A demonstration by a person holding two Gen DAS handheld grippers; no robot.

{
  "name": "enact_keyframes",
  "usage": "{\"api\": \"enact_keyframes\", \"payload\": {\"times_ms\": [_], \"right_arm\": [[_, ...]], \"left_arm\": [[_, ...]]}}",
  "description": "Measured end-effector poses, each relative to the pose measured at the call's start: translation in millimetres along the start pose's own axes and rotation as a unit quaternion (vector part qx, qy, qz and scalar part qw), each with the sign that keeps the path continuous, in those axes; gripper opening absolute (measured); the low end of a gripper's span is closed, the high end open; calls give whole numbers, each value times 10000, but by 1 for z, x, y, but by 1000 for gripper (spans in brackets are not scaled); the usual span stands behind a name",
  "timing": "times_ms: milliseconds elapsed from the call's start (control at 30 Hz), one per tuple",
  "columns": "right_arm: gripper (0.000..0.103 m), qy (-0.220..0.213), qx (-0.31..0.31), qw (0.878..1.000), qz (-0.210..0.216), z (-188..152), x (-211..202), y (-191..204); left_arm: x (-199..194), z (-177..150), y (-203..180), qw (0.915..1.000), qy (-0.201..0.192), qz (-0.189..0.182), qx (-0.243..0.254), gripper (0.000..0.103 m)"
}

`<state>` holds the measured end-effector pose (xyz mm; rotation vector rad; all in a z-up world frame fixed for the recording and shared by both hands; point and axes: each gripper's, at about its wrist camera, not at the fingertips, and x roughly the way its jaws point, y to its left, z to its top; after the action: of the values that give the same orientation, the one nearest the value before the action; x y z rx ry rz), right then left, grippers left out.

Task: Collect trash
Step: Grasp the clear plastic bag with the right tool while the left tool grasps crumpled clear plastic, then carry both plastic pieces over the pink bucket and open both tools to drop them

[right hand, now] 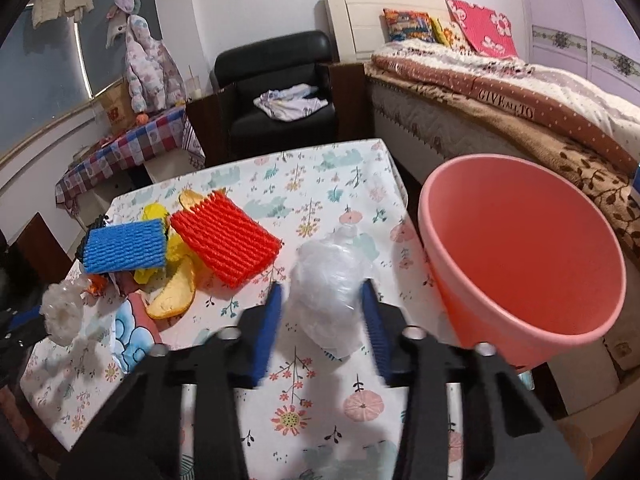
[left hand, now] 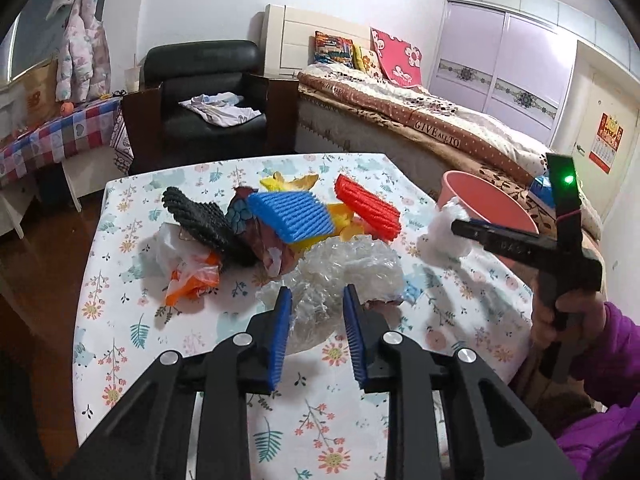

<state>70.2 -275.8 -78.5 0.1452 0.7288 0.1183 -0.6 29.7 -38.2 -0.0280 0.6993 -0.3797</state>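
The right tool [right hand: 322, 312] holds a crumpled clear plastic wad [right hand: 326, 280] between its blue pads, lifted off the desk [right hand: 320, 168], with the pink bin [right hand: 520, 264] just to its right. The next move probably calls for swinging over the rim and releasing.

The left tool [left hand: 316, 316] straddles a clear plastic bag [left hand: 340, 268], jaws apart and not yet pinching it. Beyond it lie blue, red and black foam nets [left hand: 288, 216].

Clear wrap [left hand: 340, 276] bunched between spread jaws, blue net [left hand: 290, 214] beyond it, white wad [left hand: 442, 232] pinched far right by right gripper [left hand: 460, 228].
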Motion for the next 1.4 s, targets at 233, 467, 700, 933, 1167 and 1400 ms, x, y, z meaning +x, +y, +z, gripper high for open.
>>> {"api": "enact_keyframes", "payload": {"times_ms": [233,467,700,933,1167,1400], "right_arm": [[21,-153,-76,9999,17,1,-12,1],[21,-368,-267,9989,-84,5,-33,10],[21,-551,-337,9977,-200,9,-52,12],[21,-682,-241,9969,-320,14,-65,5],[21,-771,-83,9959,-472,17,-73,-10],[21,-822,101,9944,-652,19,-79,-29]], "left_arm": [[4,7,-11,9999,-1,25,-123,25],[8,13,-19,9998,-37,84,-199,25],[13,21,-29,9996,-52,80,-261,25],[17,34,-45,9996,-122,43,-240,25],[24,50,-67,9996,-218,-77,-137,25],[38,69,-95,9994,-272,-200,-76,25]]}}
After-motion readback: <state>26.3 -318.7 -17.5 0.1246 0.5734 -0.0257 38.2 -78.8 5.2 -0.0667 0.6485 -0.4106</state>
